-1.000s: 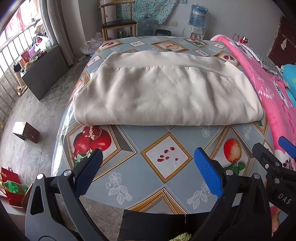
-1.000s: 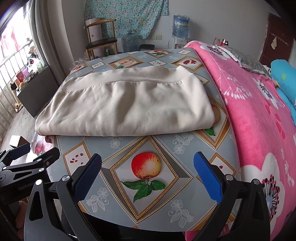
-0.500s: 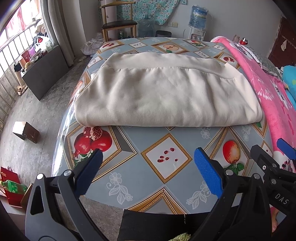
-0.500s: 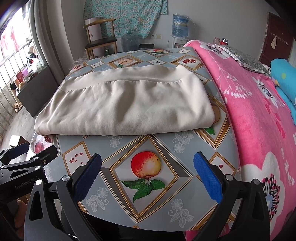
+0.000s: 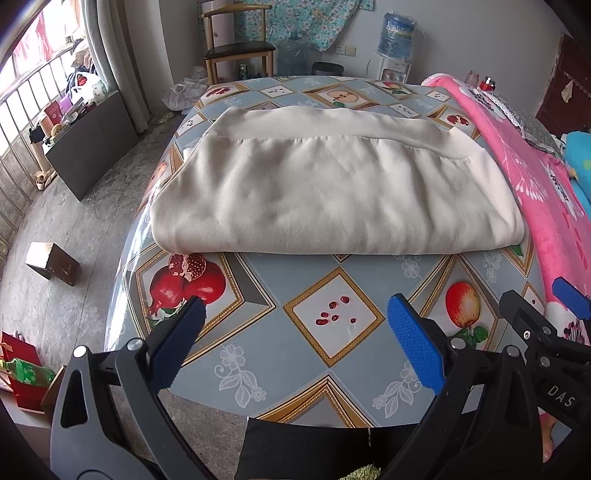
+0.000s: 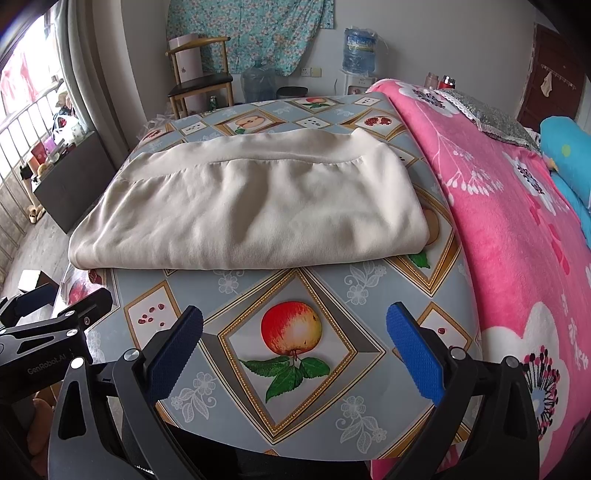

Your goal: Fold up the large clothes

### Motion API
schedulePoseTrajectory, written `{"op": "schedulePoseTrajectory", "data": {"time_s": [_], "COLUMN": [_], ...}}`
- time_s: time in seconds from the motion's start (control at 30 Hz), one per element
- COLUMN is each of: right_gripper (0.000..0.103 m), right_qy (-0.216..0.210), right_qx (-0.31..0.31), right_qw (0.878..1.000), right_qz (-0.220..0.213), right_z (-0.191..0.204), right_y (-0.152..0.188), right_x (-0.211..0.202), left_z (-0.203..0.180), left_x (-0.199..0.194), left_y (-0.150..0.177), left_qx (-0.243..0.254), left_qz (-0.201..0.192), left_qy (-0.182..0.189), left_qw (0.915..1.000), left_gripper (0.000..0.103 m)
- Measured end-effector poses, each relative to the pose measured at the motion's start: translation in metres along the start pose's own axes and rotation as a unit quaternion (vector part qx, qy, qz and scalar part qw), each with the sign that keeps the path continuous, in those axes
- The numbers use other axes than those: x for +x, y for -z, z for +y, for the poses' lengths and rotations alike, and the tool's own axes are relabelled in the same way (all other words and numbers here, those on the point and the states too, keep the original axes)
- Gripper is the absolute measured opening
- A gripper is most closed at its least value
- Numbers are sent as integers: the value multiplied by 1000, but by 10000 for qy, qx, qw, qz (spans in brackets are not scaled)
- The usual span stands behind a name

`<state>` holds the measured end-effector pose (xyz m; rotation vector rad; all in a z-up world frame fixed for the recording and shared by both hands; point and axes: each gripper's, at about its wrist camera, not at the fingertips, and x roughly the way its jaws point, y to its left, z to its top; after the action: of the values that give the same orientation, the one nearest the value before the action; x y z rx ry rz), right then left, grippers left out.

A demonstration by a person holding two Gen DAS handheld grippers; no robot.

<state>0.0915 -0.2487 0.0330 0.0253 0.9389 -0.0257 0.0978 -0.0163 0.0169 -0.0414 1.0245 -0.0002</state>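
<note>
A pink blanket point(image 6: 517, 229) lies to the right of the right hand-held gripper point(image 6: 294, 334); a wooden chair point(image 5: 236, 48) stands far ahead. Bare tabletop point(image 5: 332, 317) separates both tools from the cream garment point(image 5: 332, 188), which lies folded flat ahead, hem band at its far edge. The left hand-held gripper point(image 5: 293, 325) and the right one are spread wide, empty, touching nothing.

- A counter point(image 5: 332, 373) carries a fruit-patterned cloth.
- A pink blanket point(image 6: 524, 258) lies along its right side.
- A wooden chair point(image 5: 236, 55) stands by the far wall.
- A water jug point(image 6: 359, 50) stands near a floral curtain point(image 6: 255, 29).
- A small box point(image 5: 51, 258) sits on the floor.
</note>
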Motion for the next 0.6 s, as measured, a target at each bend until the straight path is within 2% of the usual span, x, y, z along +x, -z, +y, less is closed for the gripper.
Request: {"op": "schedulePoseTrajectory", "data": {"time_s": [0.6], "right_gripper": [97], "right_qy": [-2], "right_qx": [-4], "right_qw": [10000], "right_qz": [17], "right_z": [1], "right_y": [1], "right_x": [2], "left_z": [3], "left_x": [-2], "left_y": [-1], "left_qx": [-18], "left_qz": [10], "left_qy": [-32], "left_qw": [10000], "left_gripper": [95]}}
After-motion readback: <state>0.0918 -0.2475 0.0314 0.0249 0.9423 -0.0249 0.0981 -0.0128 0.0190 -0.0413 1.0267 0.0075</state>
